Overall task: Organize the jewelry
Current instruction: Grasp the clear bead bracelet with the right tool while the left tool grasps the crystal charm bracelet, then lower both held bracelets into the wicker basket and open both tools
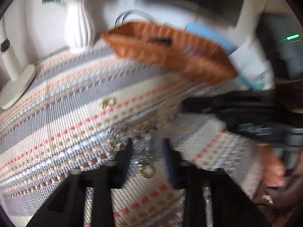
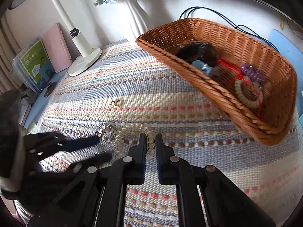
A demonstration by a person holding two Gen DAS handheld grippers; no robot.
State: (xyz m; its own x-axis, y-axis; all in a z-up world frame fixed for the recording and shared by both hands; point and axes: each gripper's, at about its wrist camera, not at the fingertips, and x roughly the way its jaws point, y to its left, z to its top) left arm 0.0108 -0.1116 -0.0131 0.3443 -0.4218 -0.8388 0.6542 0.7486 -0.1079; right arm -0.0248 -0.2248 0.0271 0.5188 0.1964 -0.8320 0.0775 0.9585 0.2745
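- We see the right gripper (image 2: 151, 141) nearest, jaws nearly shut and gripping nothing, its left finger touching a clear coil (image 2: 132, 132) on the mat (image 2: 189, 166).
- The left gripper (image 1: 146, 151) (blurred) brackets a chain with a gold ring (image 1: 146, 171); we cannot tell whether its narrowed jaws pinch it.
- Mid-mat lies 1 gold clasp (image 2: 116, 103).
- Beyond, the basket (image 2: 208, 87) holds bracelets (image 2: 246, 92) and a purple coil (image 2: 252, 73).
- A vase (image 2: 135, 13) stands farthest.

Bracelets (image 2: 248, 92) in basket (image 2: 236, 37), right of lamp (image 2: 83, 56), on mat (image 2: 132, 87)
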